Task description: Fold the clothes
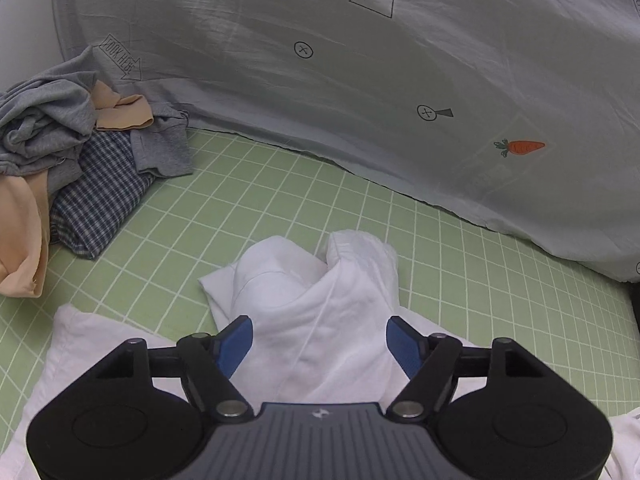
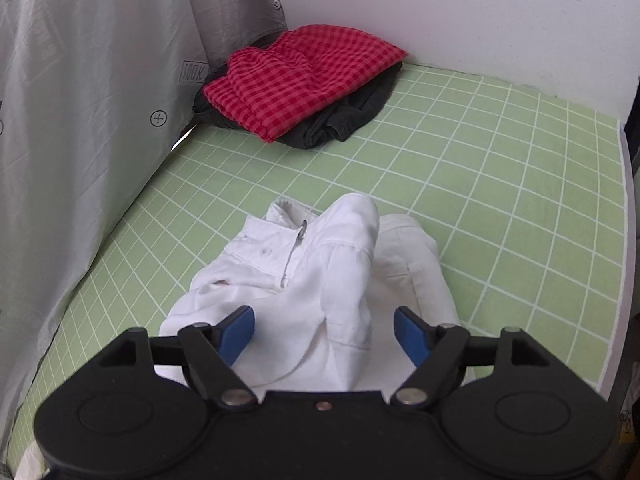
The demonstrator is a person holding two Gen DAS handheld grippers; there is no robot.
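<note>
A white garment (image 1: 312,304) lies bunched on the green checked mat (image 1: 248,208). My left gripper (image 1: 320,338) hovers over it with its blue pads (image 1: 236,340) wide apart; the cloth rises between them but the pads do not press it. In the right wrist view the same white garment (image 2: 320,272) shows a buttoned waistband and a zip. My right gripper (image 2: 324,332) is open above it, the blue pads (image 2: 410,334) standing clear on either side of a raised fold.
A heap of grey, beige and blue-checked clothes (image 1: 80,152) sits at the left. A folded red checked garment (image 2: 296,76) rests on a dark one (image 2: 344,120) in the far corner. A grey printed sheet (image 1: 360,80) hangs along the mat's far side; a white wall (image 2: 480,20) stands behind.
</note>
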